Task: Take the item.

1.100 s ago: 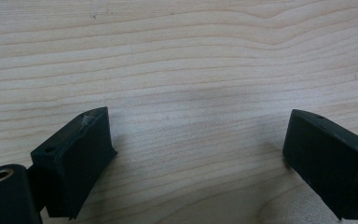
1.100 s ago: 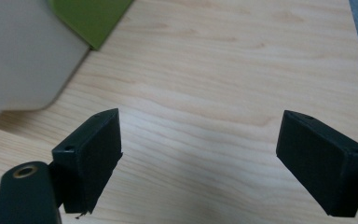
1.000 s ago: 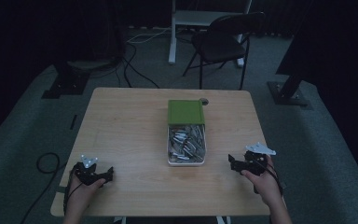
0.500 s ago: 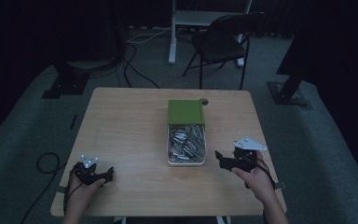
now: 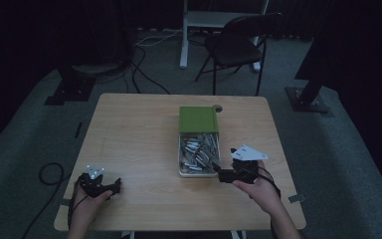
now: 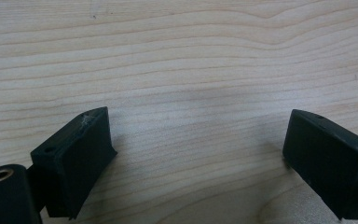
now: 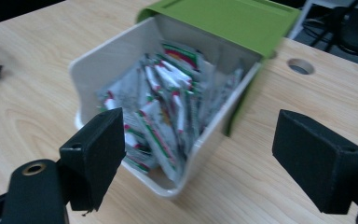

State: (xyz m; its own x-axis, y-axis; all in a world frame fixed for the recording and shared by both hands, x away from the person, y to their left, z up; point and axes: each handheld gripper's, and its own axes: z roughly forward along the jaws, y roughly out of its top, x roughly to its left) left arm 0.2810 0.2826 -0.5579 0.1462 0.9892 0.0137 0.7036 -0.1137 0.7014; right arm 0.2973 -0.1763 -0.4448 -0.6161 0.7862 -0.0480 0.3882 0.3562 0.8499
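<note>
"Both sets of jaws stood apart, didn't they?"

"Yes. The right gripper [image 5: 219, 174] had its jaws spread wide with nothing between them, though they had just been closing a little. It hung just off the near right corner of the white box [image 5: 181, 167], pointing in at it."

"And what did its own camera give?"

"From the right gripper view the two black jaws framed that corner of the box [image 7: 116, 51], and the packets [image 7: 161, 114] lay heaped inside, white with red and green print, somewhat blurred. None touched a pad."

"Where did the box sit on the table?"

"Near the middle of the table [image 5: 134, 144], a little toward the right edge, its green lid [image 5: 198, 119] slid back over the far half so the near half lay uncovered."

"The other hand?"

"The left gripper [image 5: 115, 186] rested near the near left corner of the table, well apart from the box. The left gripper view showed its jaws wide over bare wood [image 6: 191, 70], holding nothing."

"How should the reach have been done, then?"

"I'd judge the step was going in for a packet. The jaws wanted lifting clear over the near wall, then coming down onto one packet lying on top, pinching a loose edge rather than the whole heap. A light box might slide if the wall were nudged, so a slow descent looked wise."
</note>
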